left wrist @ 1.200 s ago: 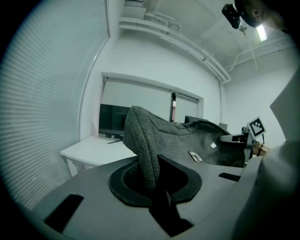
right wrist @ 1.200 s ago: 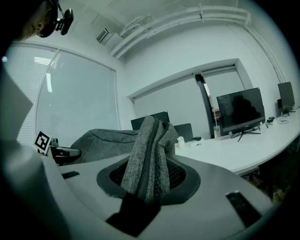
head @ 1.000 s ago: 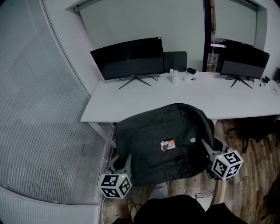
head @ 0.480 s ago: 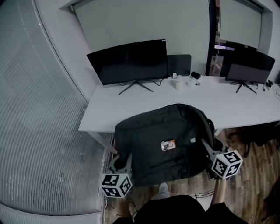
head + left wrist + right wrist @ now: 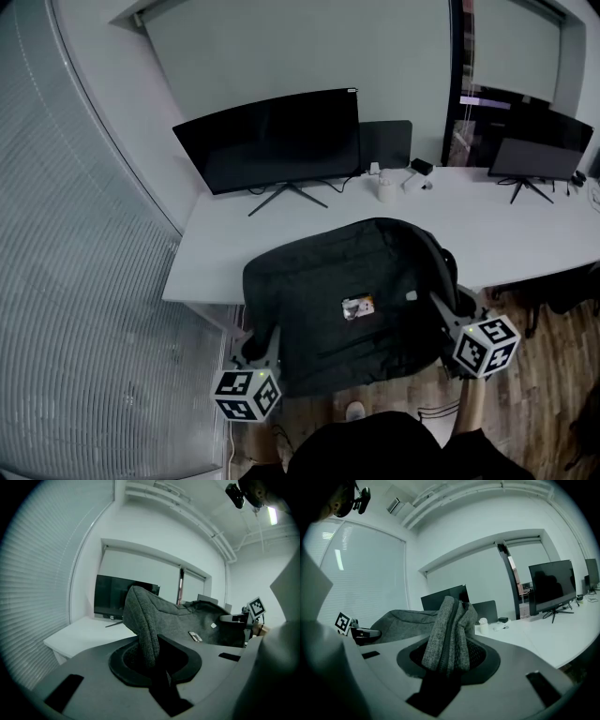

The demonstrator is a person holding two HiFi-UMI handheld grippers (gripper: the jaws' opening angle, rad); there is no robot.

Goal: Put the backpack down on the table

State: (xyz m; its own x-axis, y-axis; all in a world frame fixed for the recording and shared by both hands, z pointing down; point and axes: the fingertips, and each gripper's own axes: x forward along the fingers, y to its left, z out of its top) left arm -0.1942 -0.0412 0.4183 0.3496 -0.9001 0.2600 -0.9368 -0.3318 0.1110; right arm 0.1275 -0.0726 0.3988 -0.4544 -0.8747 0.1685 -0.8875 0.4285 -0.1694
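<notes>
A dark grey backpack (image 5: pixel 347 305) hangs flat between my two grippers, its far end over the front edge of the white table (image 5: pixel 300 239). My left gripper (image 5: pixel 255 352) is shut on the backpack's near left corner; the fabric (image 5: pixel 145 630) stands pinched between its jaws. On the right side, my right gripper (image 5: pixel 448 323) is shut on a thicker fold of the backpack (image 5: pixel 450 637). A small label (image 5: pixel 357 307) shows on the bag's top face.
Two dark monitors (image 5: pixel 272 141) (image 5: pixel 541 157) stand on the table, with a white cup (image 5: pixel 386 187) and small items between them. A blind-covered glass wall (image 5: pixel 84 281) runs along the left. Wood floor (image 5: pixel 553 375) lies below right.
Both grippers and the backpack have moved forward toward the table; the bag's far end now reaches over the table's front edge. Both grips are unchanged.
</notes>
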